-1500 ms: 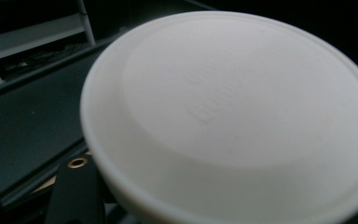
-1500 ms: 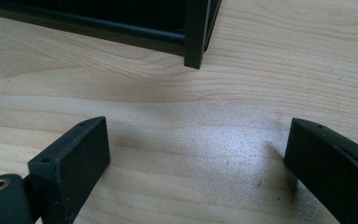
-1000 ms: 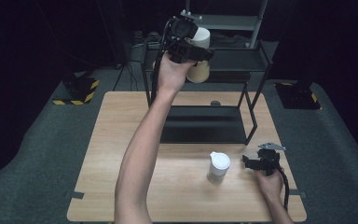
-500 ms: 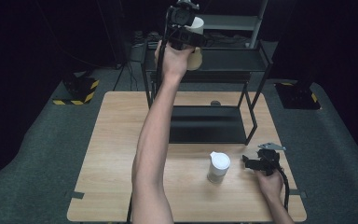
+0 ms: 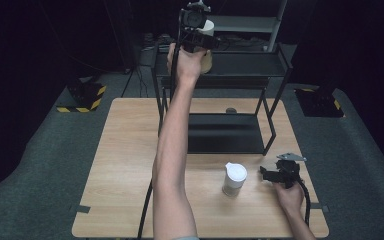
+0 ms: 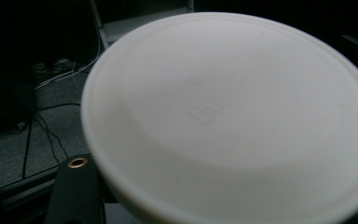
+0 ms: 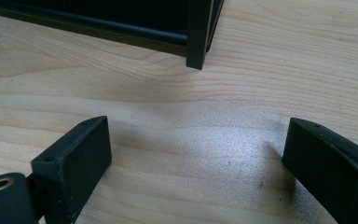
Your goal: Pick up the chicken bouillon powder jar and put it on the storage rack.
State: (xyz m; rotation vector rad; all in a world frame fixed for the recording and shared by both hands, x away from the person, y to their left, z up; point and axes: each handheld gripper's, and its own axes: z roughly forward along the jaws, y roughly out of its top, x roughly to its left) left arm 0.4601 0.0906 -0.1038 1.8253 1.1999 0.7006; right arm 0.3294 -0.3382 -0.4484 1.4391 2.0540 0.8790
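The black metal tiered shelf rack [image 5: 225, 100] is occupying the far middle of the light wooden table [image 5: 125, 165], its posts and cross bars fencing the bays. The outstretched left forearm [image 5: 172, 150] is crossing the table from near edge to rack, splitting the surface. Left of it, bare wood is lying open. The white-lidded cylindrical jar [image 5: 234, 179] is standing just beside the right gripper [image 5: 269, 175], blocking sideways travel there. In the right gripper view, bare wood is showing between the wide jaws, with a black rack foot [image 7: 196, 51] standing ahead.
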